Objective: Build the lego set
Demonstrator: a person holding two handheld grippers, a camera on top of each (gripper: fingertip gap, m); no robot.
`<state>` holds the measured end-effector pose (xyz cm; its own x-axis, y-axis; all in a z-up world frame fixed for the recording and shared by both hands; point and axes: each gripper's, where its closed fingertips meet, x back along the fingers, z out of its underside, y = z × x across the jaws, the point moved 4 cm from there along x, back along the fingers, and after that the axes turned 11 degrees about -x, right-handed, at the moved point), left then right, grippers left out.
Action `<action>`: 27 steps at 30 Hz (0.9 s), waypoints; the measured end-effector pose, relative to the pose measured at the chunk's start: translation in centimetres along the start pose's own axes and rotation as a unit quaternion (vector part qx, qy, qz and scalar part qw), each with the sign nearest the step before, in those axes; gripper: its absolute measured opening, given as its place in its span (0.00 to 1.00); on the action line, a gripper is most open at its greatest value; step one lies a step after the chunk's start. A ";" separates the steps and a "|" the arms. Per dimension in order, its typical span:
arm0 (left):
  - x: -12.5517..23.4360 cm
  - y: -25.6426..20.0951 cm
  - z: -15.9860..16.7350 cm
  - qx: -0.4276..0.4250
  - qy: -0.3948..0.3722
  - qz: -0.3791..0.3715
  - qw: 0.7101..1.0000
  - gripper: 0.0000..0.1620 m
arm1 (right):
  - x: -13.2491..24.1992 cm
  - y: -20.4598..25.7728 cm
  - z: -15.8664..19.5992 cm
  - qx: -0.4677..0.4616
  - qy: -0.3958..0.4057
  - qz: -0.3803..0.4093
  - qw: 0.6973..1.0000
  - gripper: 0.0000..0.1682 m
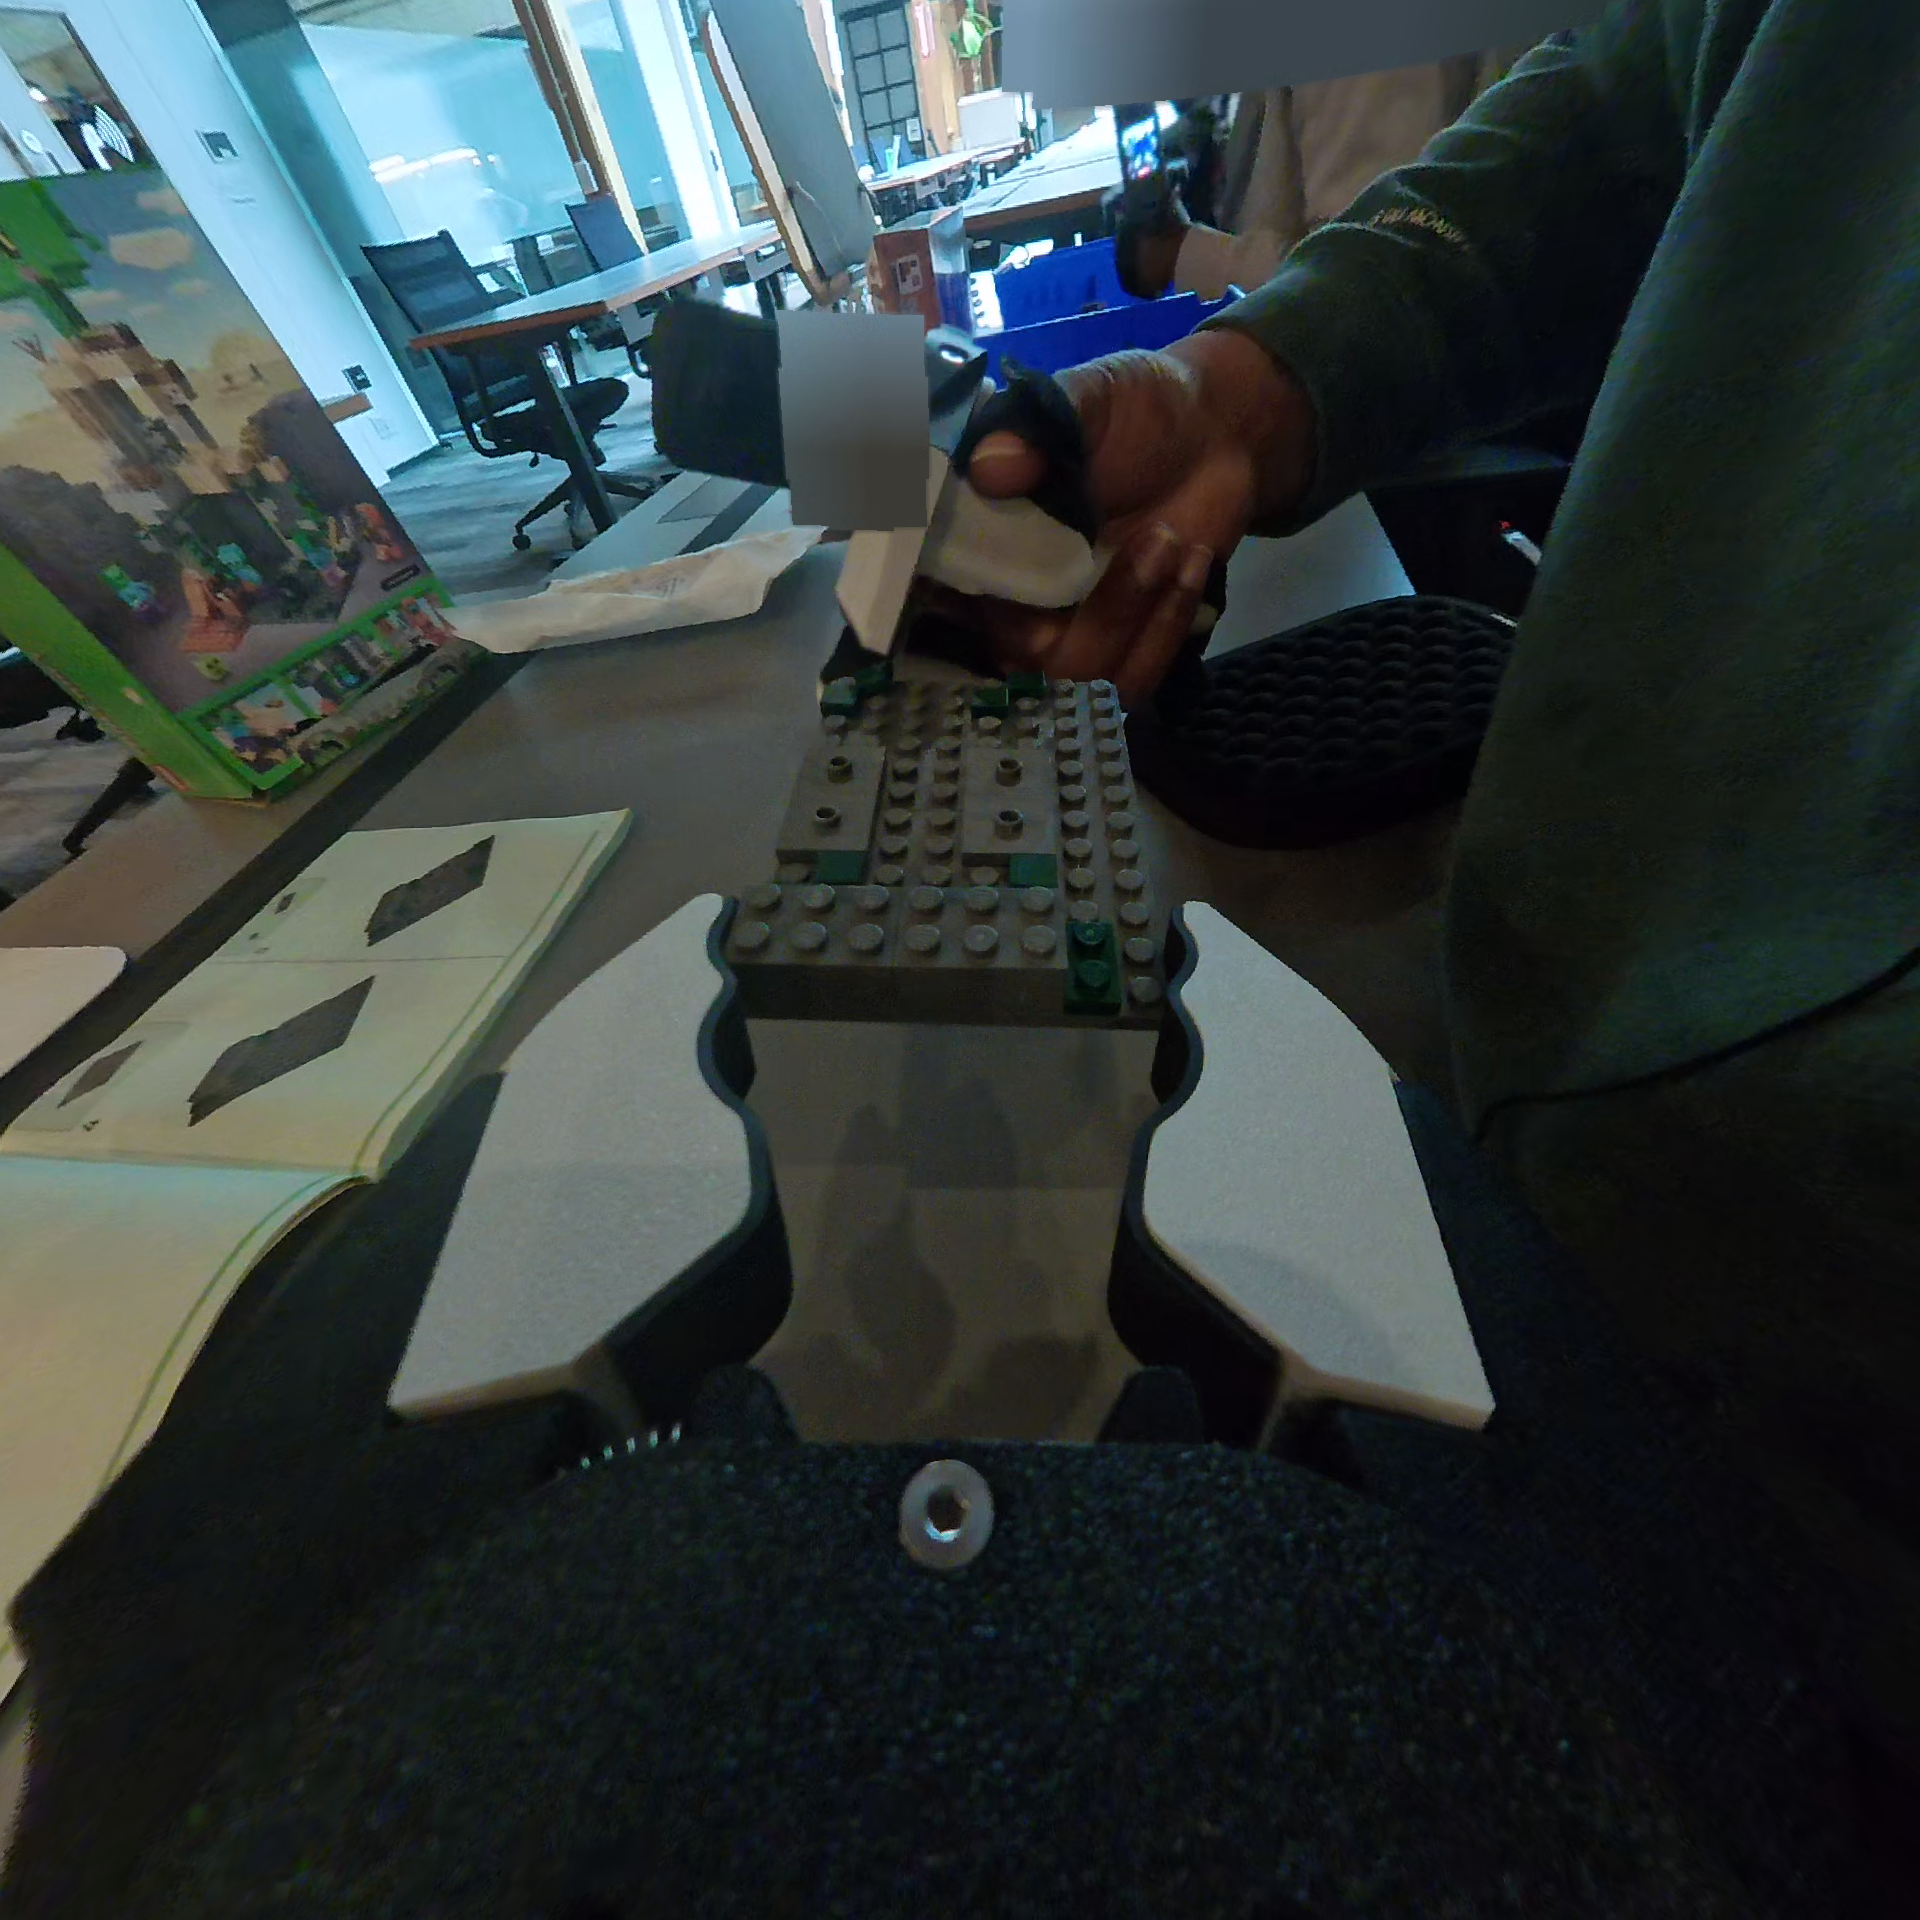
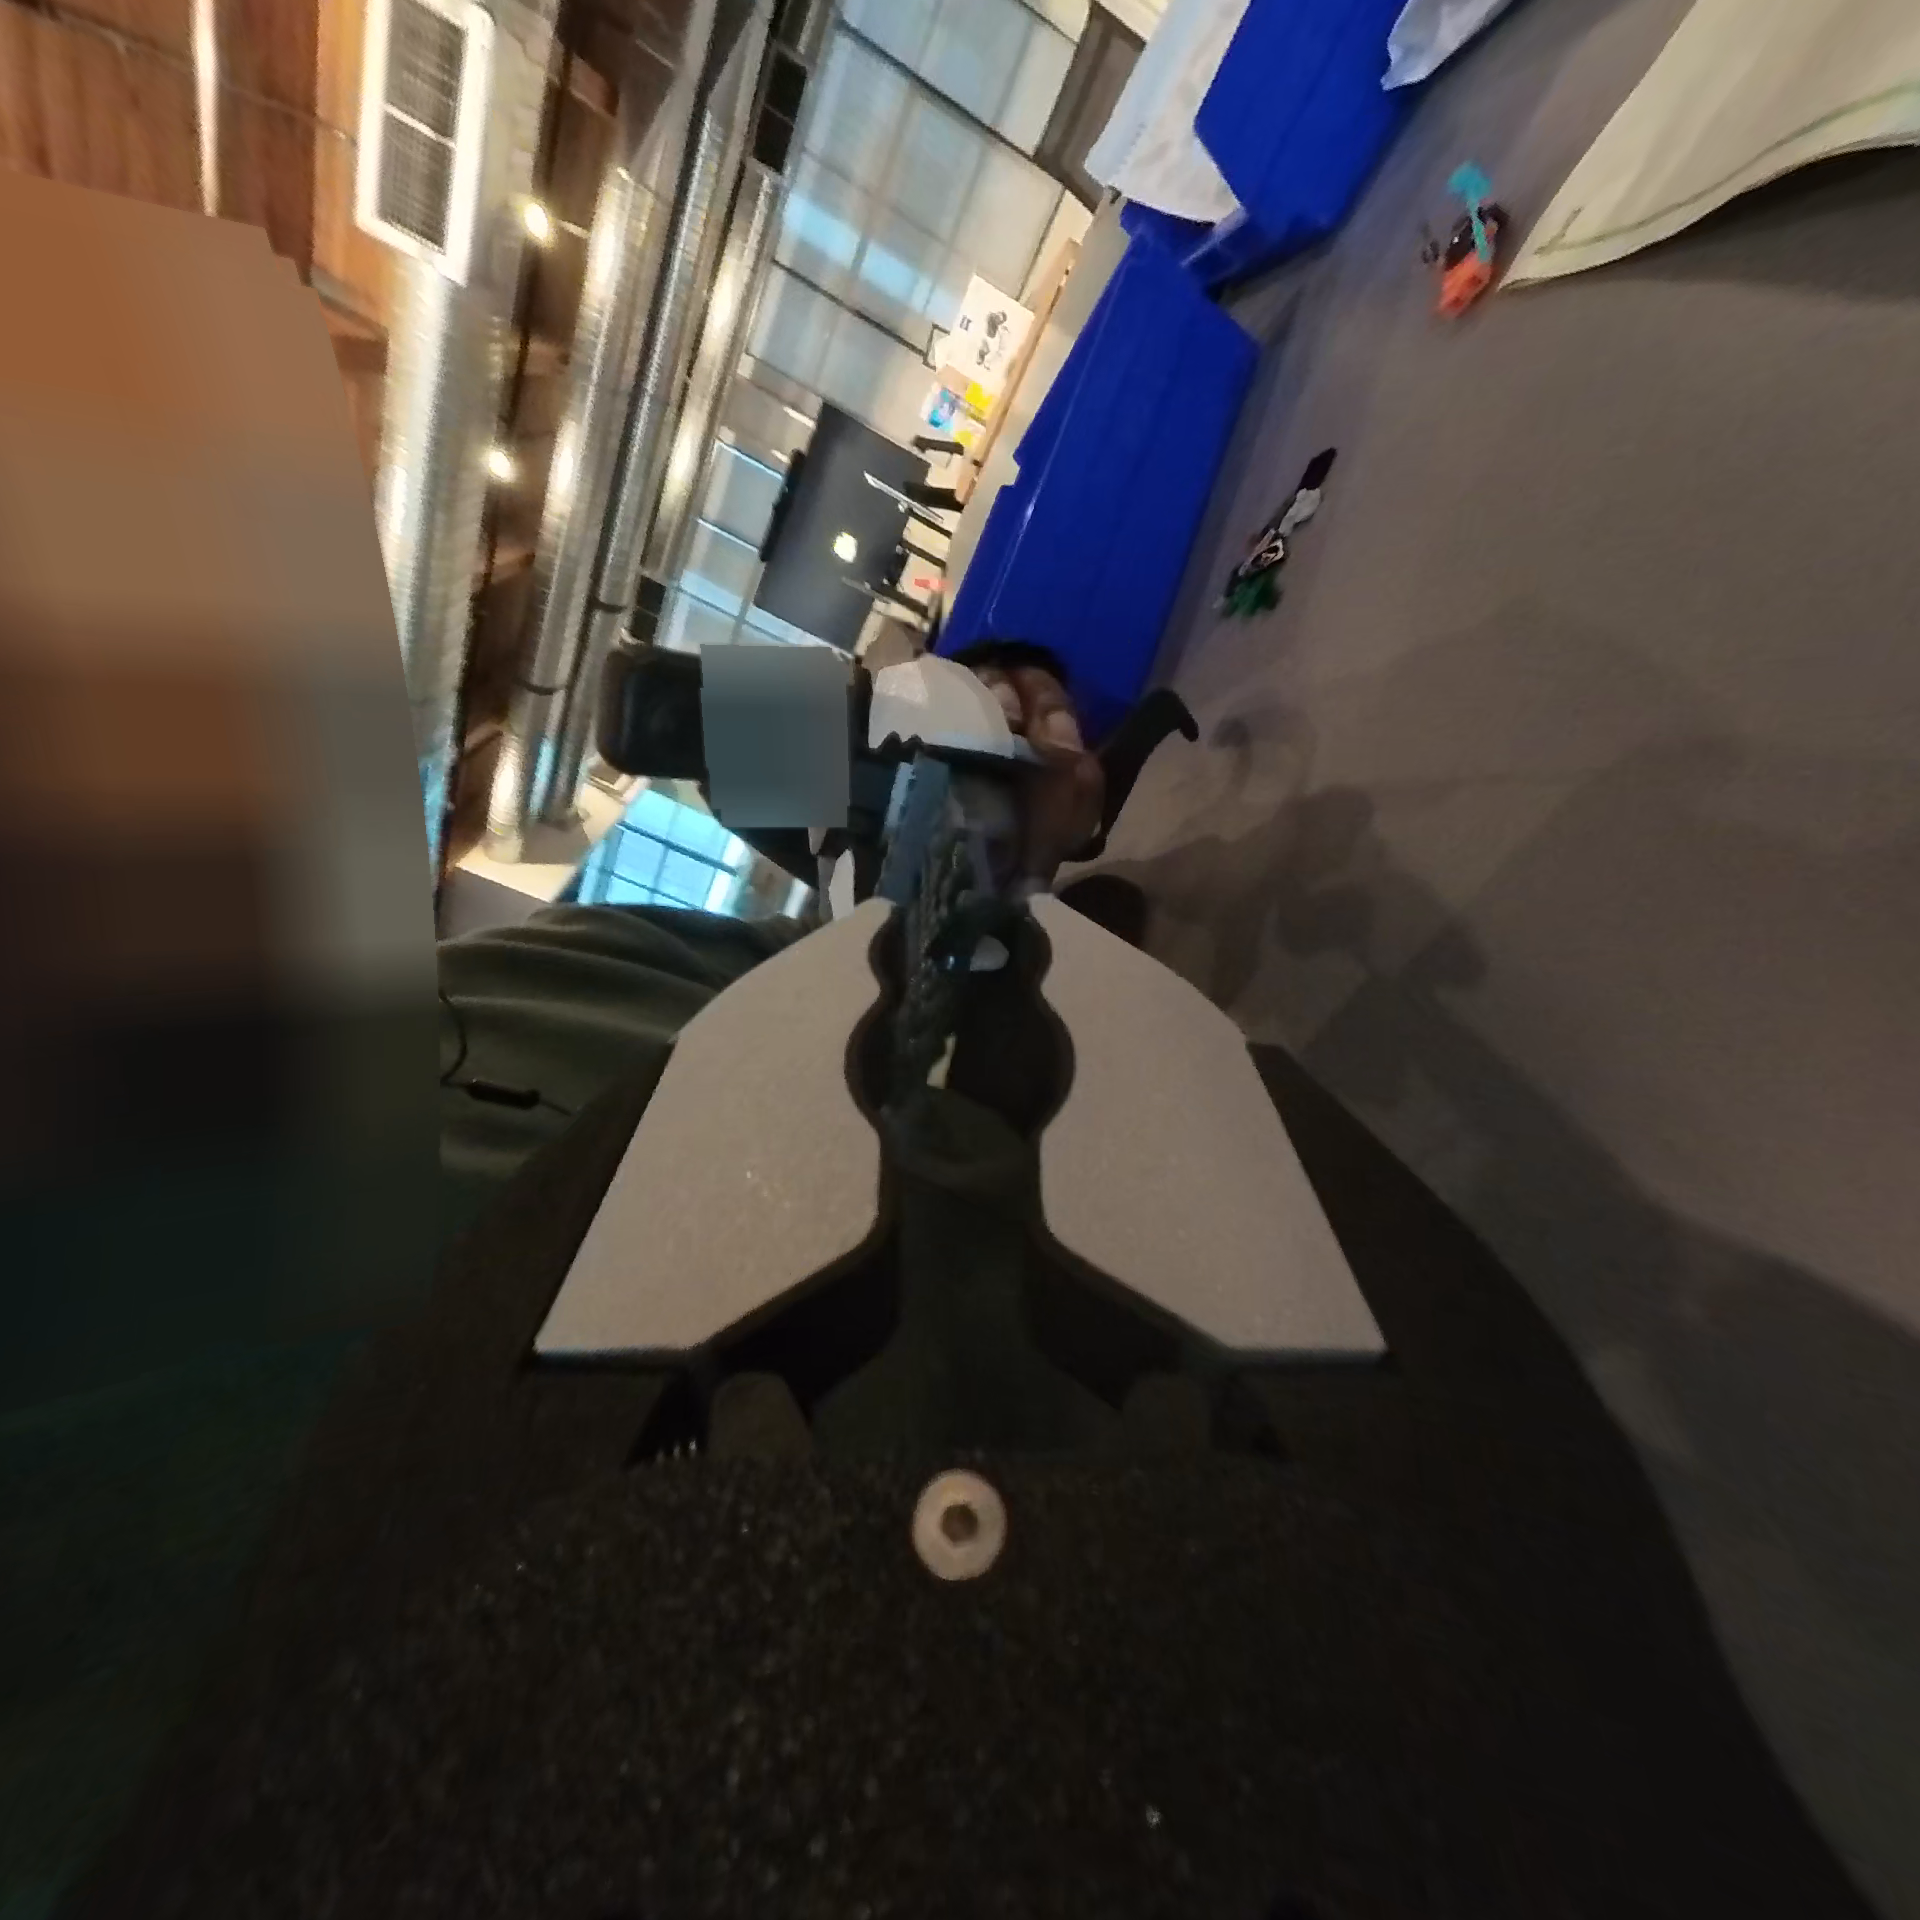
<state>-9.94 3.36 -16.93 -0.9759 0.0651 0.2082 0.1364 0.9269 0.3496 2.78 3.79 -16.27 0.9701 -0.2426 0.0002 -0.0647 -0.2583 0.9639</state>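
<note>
A grey Lego plate assembly (image 1: 966,821) with raised grey bricks and small dark green pieces lies flat between both grippers. My left gripper (image 1: 951,940) is shut on its near edge, one finger at each side. The right gripper (image 1: 883,623), held by a hand, grips its far edge. In the right wrist view the picture is rolled sideways. The plate (image 2: 925,997) shows edge-on between the nearly closed fingers of my right gripper (image 2: 961,920). The left gripper (image 2: 935,727) is just beyond it. The plate seems held a little above the grey table (image 1: 623,748).
A Lego box (image 1: 187,520) stands at the left, with an open instruction booklet (image 1: 312,987) in front of it. A white paper bag (image 1: 644,592) lies behind. A black dimpled mat (image 1: 1351,717) sits at the right. Blue bins (image 2: 1122,468) and small loose figures (image 2: 1465,249) are on the table. The grippers' ends are close to 6 centimetres from one another.
</note>
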 end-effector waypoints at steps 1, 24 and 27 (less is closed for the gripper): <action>0.0 0.0 0.0 0.000 0.000 0.000 1.000 0.47 | 0.0 0.0 0.0 -0.004 -0.001 -0.001 1.000 0.11; 0.1 -0.1 -0.2 -0.023 0.000 -0.026 0.999 0.47 | 0.1 0.2 0.1 0.010 -0.030 -0.005 0.999 0.05; 0.0 -0.2 -0.2 -0.023 -0.001 -0.025 0.999 0.47 | 0.1 0.2 0.2 0.010 -0.035 -0.007 0.999 0.05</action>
<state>-9.96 3.16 -16.84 -0.9821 0.0209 0.1874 0.0958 0.9113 0.4004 2.84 3.55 -16.14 0.9525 -0.3027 -0.0325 -0.0568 -0.2814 0.9579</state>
